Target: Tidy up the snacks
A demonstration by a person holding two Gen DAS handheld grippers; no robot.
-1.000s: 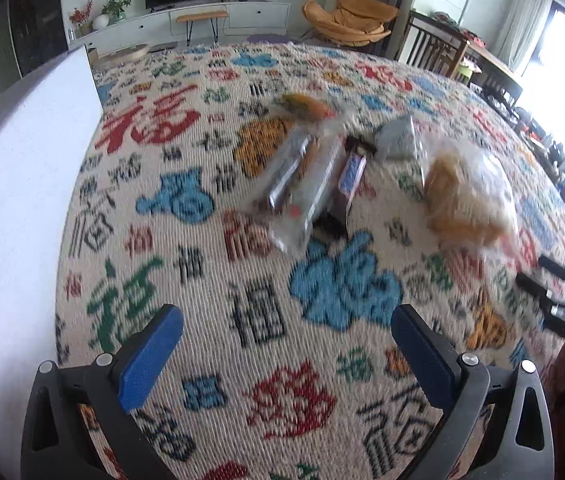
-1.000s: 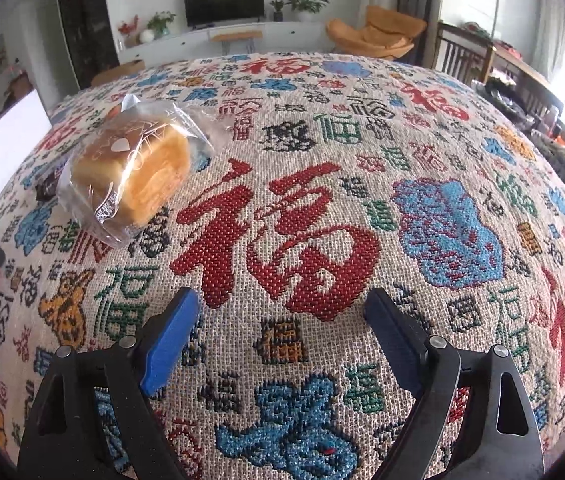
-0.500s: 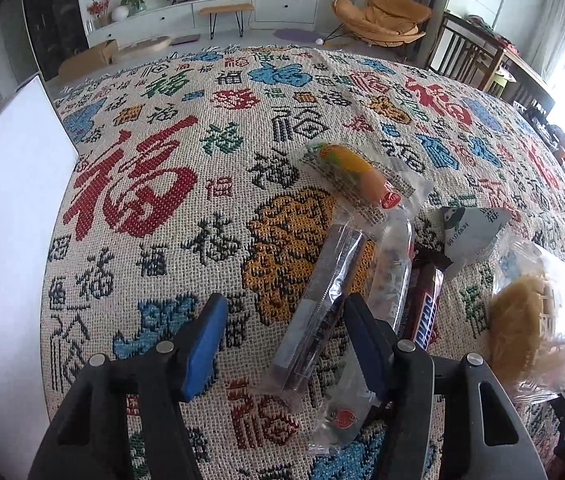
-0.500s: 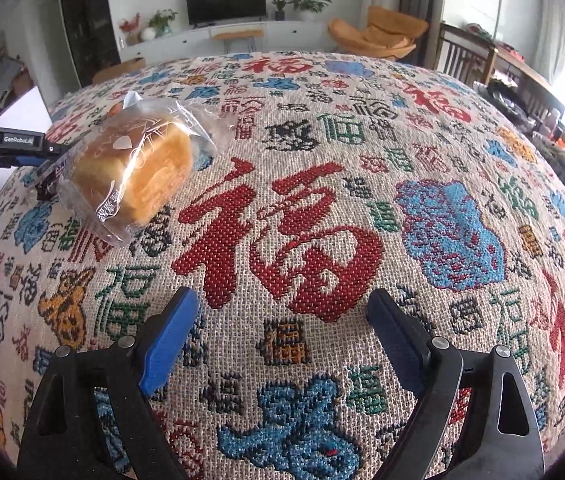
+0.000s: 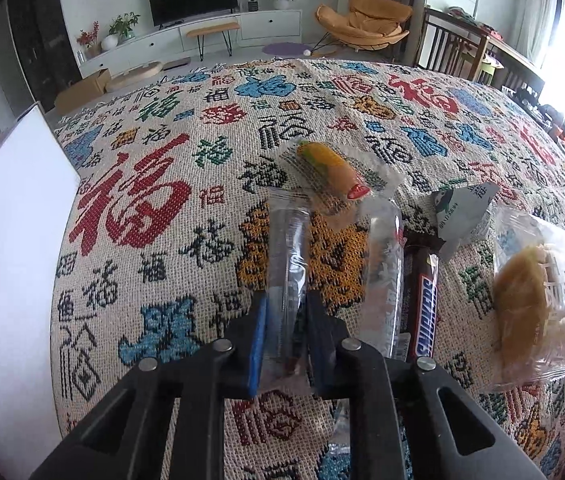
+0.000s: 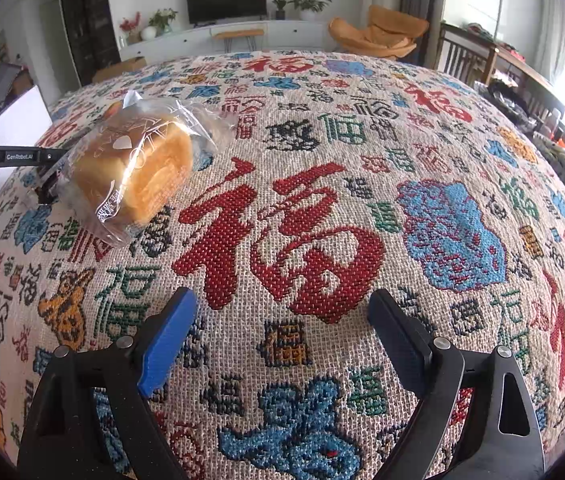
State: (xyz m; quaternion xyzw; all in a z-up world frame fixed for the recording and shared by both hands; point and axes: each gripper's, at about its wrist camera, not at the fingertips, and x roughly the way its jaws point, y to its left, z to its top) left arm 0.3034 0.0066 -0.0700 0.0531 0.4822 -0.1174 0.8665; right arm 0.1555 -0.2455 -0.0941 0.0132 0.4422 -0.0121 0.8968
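Since a second earlier, the left gripper [image 5: 286, 320] had travelled forward over the patterned cloth of the desk [image 5: 154, 280] to the row of snacks, and its jaws, then spread wide, had come together on the near end of the clear-wrapped snack stick [image 5: 287, 256]. Both blue pads pressed the wrapper from either side, so the stick was pinched, though it lay flat on the cloth and was not yet lifted.

That stick looked light and slim, in thin, glossy film that would likely crinkle and slip; held by one end, it would probably droop, so a hold nearer the middle seemed safer. Just beside it lay a second clear packet [image 5: 384, 276], then the Snickers bar [image 5: 422, 304], stiffer and denser. Beyond them sat the small orange-and-yellow sweet [image 5: 332, 168] and a grey triangular packet [image 5: 462, 212]. The bagged bread [image 6: 134, 172], soft and easily squashed, lay well to the side.

Over bare cloth hovered the right gripper [image 6: 282, 332], its jaws wide apart with nothing between them, near no snack.
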